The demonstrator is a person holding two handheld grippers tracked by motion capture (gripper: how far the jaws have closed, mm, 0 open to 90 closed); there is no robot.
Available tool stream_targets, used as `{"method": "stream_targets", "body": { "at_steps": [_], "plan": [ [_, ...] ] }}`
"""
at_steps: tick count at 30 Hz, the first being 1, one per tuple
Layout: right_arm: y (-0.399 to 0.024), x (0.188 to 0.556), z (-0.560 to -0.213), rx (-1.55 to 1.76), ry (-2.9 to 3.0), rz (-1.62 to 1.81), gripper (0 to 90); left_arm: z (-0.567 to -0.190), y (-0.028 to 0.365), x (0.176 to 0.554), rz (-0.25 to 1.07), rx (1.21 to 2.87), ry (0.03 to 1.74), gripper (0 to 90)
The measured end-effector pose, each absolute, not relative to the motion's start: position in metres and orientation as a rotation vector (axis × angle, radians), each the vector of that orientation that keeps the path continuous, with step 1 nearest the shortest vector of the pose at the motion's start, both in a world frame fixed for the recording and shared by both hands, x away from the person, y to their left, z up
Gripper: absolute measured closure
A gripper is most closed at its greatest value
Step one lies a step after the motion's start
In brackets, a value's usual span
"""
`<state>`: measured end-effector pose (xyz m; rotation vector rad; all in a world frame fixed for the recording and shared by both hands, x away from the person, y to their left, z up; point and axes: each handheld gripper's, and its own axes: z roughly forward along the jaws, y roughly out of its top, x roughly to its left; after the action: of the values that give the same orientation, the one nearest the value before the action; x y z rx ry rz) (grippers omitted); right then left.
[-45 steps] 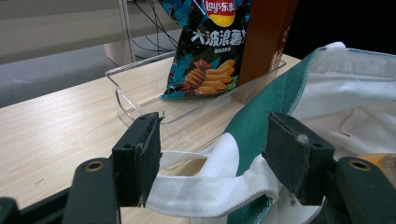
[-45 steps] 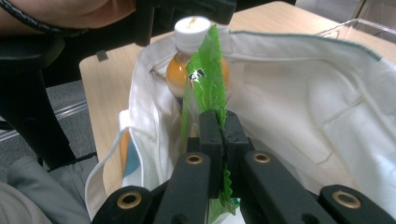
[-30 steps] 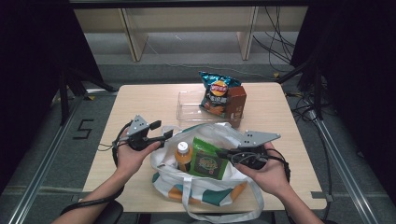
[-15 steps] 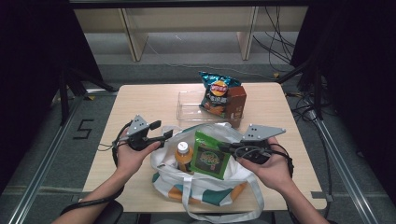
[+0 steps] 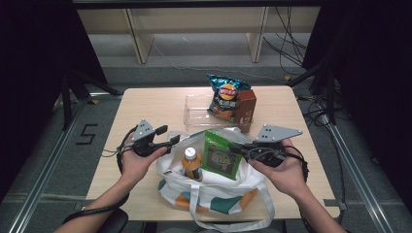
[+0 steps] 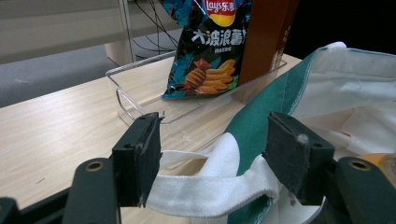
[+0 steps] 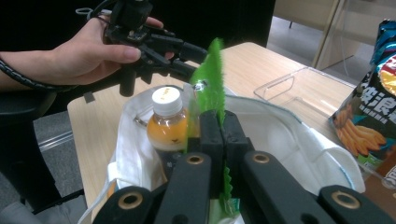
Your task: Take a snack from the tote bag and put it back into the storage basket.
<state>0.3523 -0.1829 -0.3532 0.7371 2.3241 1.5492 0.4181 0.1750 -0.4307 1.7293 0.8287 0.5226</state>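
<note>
a pale wooden table (image 5: 145, 104) sits mid-frame in the high view on a grey floor, with light wooden shelf legs along the top edge, black cables in the upper right and a "5" marked on the floor at the left. a clear plastic tray (image 5: 197, 108) lies toward the table's far side, holding a blue lay's chip bag (image 5: 223, 96) and a brown carton (image 5: 244, 103) just beside it. a white and green tote bag (image 5: 214, 191) lies at the lower centre.

the right gripper (image 5: 238, 147) is clenched on the edge of a green snack packet (image 5: 219, 154), which stands in the bag's mouth just beside an orange drink bottle (image 5: 191, 162). the right gripper view shows that pinch close up, the jaws pressed flat on the thin green foil, plus the bottle's white cap.

the left gripper (image 5: 171, 140) is at the bag's left rim. its own view shows what the high view cannot: jaws apart, a white strap (image 6: 210, 189) of the bag lying between the pads.
</note>
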Motion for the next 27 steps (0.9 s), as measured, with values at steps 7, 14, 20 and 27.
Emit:
{"method": "stream_targets", "body": {
  "at_steps": [7,14,20,27],
  "plan": [
    [-0.182,0.354,-0.347,0.739,2.303,1.566,90.0,-0.430,0.175,0.417,0.528,1.734,0.834,35.6],
    [-0.186,0.356,-0.337,0.715,2.293,1.558,90.0,-0.430,0.175,0.417,0.530,1.734,0.832,35.6],
    [-0.187,0.357,-0.330,0.724,2.279,1.569,90.0,-0.430,0.175,0.418,0.528,1.733,0.836,35.6],
    [-0.187,0.360,-0.326,0.718,2.267,1.576,90.0,-0.430,0.175,0.418,0.527,1.733,0.836,35.6]
  ]
}}
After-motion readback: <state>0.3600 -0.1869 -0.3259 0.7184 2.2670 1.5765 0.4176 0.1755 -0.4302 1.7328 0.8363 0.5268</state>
